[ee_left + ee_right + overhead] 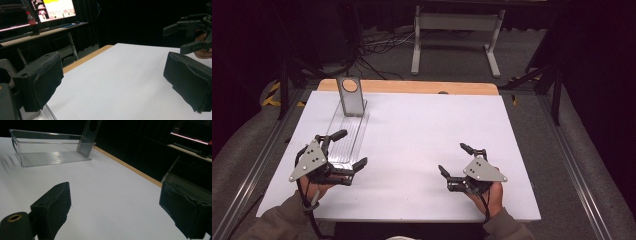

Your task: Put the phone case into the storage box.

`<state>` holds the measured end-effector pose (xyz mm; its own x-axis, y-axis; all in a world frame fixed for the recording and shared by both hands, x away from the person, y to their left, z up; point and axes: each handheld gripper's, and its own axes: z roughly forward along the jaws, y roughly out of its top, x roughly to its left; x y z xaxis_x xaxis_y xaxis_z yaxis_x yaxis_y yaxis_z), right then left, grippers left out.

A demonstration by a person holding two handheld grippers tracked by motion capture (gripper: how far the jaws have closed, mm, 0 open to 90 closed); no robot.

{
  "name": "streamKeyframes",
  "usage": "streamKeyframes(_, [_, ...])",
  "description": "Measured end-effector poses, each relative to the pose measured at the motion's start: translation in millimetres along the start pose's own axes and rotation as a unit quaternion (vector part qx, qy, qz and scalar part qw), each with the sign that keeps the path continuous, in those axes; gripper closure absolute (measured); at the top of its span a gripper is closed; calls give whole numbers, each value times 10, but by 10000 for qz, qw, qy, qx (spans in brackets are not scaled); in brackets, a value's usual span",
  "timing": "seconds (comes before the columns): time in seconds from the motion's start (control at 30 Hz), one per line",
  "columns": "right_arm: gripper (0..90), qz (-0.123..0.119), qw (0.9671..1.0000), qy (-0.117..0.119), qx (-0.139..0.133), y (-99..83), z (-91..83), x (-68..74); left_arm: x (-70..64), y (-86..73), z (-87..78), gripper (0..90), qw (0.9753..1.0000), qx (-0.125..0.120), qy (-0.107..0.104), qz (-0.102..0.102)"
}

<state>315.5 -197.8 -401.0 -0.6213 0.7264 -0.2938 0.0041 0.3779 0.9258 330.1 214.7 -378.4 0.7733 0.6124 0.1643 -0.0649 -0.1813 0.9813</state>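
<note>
Counter (412,150): clear tray (347,137) lying far left, grey plate (350,96) leaning inside; left tongs (348,148) gaping beside it, right tongs (453,158) gaping, both holding nothing.

Left claw (345,150), right claw (455,161): black jaws, grey three-cornered screwed top plates, black cables; olive-grey sleeves (277,220).

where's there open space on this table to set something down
Most of the white table top is bare: the whole stretch between the clear tray and the right gripper, and the far right part up to the wooden edge. The left side is crowded: tray, grey plate standing in it, left gripper.
</note>
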Motion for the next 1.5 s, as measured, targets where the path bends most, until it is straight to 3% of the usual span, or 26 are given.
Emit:
streamKeyframes(1.2, [117,-12,10000,-51,34,-72,-185,69,-264,-297,19,33,9984,485,-253,111])
streamKeyframes(1.33, [111,7,10000,-67,20,-77,-194,76,-298,-362,24,32,9981,546,-282,45])
streamKeyframes(1.43, [108,-6,10000,-50,32,-76,-193,83,-329,-422,21,31,9974,648,-282,155])
streamKeyframes(1.5, [105,-10,10000,-41,47,-81,-192,89,-339,-447,20,31,9973,669,-296,53])
